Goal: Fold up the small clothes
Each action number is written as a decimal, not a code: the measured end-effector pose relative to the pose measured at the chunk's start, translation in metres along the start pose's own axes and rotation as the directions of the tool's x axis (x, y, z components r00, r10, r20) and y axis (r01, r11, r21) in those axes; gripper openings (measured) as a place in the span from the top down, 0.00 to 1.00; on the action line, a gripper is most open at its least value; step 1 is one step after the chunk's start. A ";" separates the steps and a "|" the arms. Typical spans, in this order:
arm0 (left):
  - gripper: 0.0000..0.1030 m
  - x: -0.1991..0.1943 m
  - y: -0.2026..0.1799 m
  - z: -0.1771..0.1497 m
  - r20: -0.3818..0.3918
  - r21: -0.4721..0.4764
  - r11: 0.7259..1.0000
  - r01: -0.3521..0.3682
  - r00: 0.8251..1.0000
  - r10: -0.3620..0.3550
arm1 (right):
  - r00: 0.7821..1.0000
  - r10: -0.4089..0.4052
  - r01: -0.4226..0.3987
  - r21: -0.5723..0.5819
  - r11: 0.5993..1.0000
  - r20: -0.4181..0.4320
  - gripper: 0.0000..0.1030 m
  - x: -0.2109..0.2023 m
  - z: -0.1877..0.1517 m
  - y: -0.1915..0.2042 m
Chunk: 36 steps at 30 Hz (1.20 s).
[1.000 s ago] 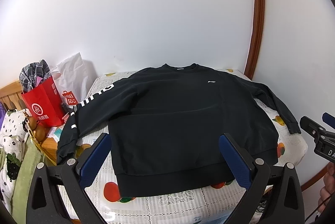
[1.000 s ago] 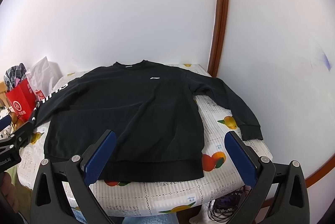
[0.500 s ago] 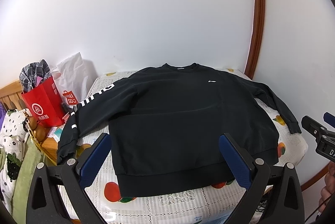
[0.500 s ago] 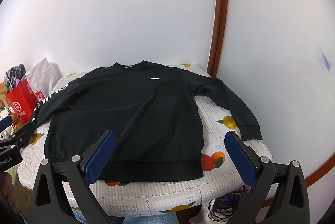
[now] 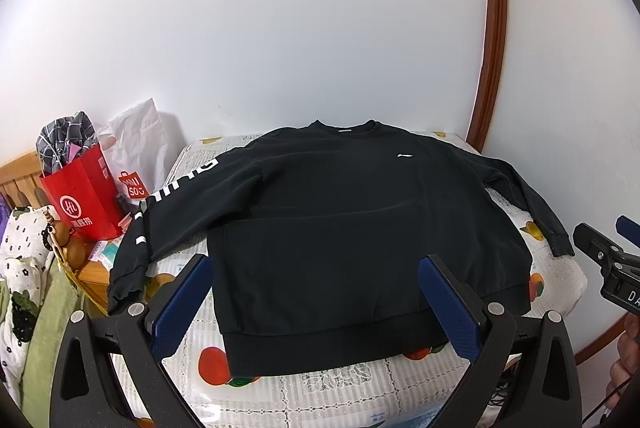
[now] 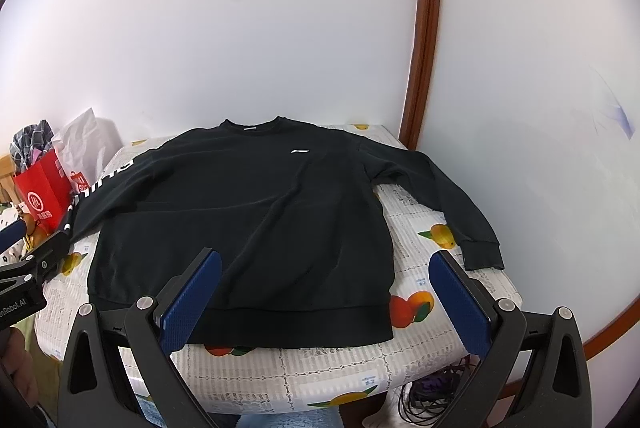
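A black sweatshirt lies flat, front up, on a table with a fruit-print cloth. Both sleeves are spread out; the left sleeve carries white lettering and hangs over the table's left edge, the right sleeve reaches toward the right edge. My left gripper hovers open above the hem, holding nothing. My right gripper is open too, above the hem's right part, empty. Each gripper shows at the edge of the other's view.
A red paper bag with checked cloth in it and a white plastic bag stand left of the table. A white wall runs behind, with brown wooden trim. Cables lie on the floor under the front right corner.
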State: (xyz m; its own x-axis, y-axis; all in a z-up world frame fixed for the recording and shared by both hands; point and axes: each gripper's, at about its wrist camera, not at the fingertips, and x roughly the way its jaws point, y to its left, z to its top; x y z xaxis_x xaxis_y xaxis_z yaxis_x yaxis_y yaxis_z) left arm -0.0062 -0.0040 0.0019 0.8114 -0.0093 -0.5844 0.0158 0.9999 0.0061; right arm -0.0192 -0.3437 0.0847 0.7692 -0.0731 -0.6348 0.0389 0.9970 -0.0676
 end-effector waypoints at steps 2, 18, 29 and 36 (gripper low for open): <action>0.00 0.000 0.000 0.000 0.000 0.000 1.000 0.000 1.000 0.000 | 1.000 0.002 -0.002 -0.002 1.000 0.001 0.01 0.000 0.000 0.000; 0.00 0.001 0.005 0.002 0.006 -0.004 1.000 0.015 1.000 -0.015 | 1.000 0.000 0.000 -0.008 1.000 -0.007 0.01 0.005 0.000 0.002; 0.00 0.005 0.009 0.007 0.027 0.002 0.999 0.035 0.999 -0.035 | 1.000 0.004 -0.005 -0.015 1.000 -0.013 0.01 0.013 0.003 0.009; 0.00 0.019 0.017 0.011 0.009 -0.018 0.998 0.067 0.998 -0.067 | 1.000 0.004 -0.004 -0.005 1.000 -0.024 0.01 0.030 0.007 0.010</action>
State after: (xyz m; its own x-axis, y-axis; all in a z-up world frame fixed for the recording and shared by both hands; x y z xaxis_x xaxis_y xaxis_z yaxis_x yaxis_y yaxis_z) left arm 0.0156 0.0121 -0.0004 0.8138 -0.0765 -0.5761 0.0596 0.9971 -0.0482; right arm 0.0089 -0.3358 0.0706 0.7536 -0.0696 -0.6536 0.0328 0.9971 -0.0684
